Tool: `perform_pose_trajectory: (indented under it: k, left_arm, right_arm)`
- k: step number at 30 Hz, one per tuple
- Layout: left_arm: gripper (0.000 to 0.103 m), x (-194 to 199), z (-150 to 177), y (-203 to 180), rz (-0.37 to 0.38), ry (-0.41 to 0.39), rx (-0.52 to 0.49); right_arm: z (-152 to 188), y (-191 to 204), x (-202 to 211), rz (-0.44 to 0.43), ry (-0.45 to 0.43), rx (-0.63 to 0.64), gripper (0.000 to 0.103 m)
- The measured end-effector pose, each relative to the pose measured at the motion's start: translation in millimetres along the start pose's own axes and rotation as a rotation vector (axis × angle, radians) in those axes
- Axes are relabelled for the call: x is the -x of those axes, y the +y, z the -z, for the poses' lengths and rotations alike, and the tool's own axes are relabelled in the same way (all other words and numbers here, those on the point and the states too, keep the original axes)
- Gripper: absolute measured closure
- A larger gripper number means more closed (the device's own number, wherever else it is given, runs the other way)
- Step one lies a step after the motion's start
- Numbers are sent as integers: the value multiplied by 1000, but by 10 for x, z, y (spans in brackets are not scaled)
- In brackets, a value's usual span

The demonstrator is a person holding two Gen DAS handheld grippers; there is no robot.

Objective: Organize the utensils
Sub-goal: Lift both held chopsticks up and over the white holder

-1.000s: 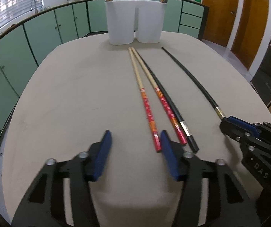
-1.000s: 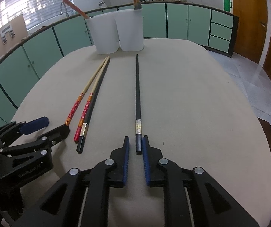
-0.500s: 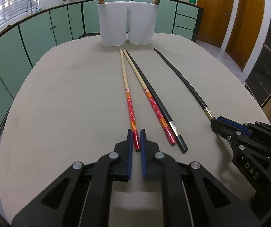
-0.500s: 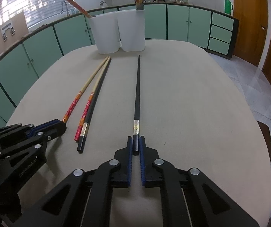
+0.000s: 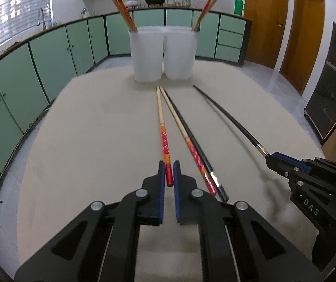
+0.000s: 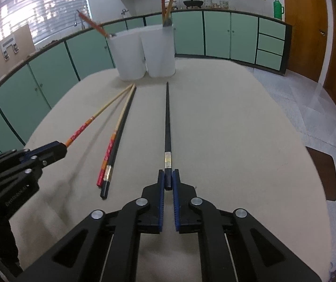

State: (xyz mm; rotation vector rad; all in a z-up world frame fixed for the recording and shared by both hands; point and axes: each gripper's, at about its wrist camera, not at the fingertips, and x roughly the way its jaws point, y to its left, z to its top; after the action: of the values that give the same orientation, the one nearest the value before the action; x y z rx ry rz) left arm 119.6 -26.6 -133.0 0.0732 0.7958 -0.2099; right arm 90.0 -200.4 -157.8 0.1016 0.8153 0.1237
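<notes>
**A:** How far along is the tidying?

**B:** Partly done, I'd say. Two white holders (image 5: 163, 54) stand side by side near the far edge of the bench (image 5: 85, 141), and each already has a pair of red-handled chopsticks leaning in it. Four chopsticks are not yet put away.

**A:** Where are those four?

**B:** Running lengthwise down the middle of the bench, tips toward the holders. The left tongs (image 5: 169, 176) are pinched shut on the thick end of one red chopstick (image 5: 162, 131). The right tongs (image 6: 168, 179) are pinched shut on the butt of one black chopstick (image 6: 167, 122), toward the right edge.

**A:** Are they lifted?

**B:** The red one looks raised at the held end, judging by the shadow beneath it in the right wrist view; its tip seems still near the bench. The black one I can't tell.

**A:** And the other two?

**B:** A second red chopstick (image 5: 191, 150) and a second black chopstick (image 5: 199, 145) lie touching along their length between the two held ones, not gripped by anything.

**A:** So what's left?

**B:** Probably carrying the held pair to the holders, then coming back for the two lying loose.
</notes>
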Motion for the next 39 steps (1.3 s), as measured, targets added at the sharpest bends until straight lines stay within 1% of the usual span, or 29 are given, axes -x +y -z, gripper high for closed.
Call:
perform_pose_trajectory:
  k: [5,11,15,19,24,31,37,39]
  left_arm:
    - [97,160,-133,37,4,-47,11]
    - [98,409,-364,97,11,-136,25]
    - [98,627,-606,139,17,-218,29]
    - [98,770,-873,175,39,-274,26]
    - [98,858,-1157,186,68,-308,17]
    - [98,937,-1402,181,117,-331,2]
    - [98,1013,-1666,244,148,-377,-5]
    - [98,1051,-1790,247,151,-403,-10]
  right_arm:
    - [-135,-17,173,-6,-47,-2,97]
    - [-375,-19,455,-15,-130,3,97]
    - [-609,-24,661,-34,-193,17,97]
    - [-906,7,850,-71,-244,44,96]
    - [-1223,67,974,-105,-268,80,97]
    - [-1546,165,1012,-144,-272,129,97]
    - [-1925,184,1109,-200,-319,136,97]
    - [-2117,201,1165,-215,-356,134,97]
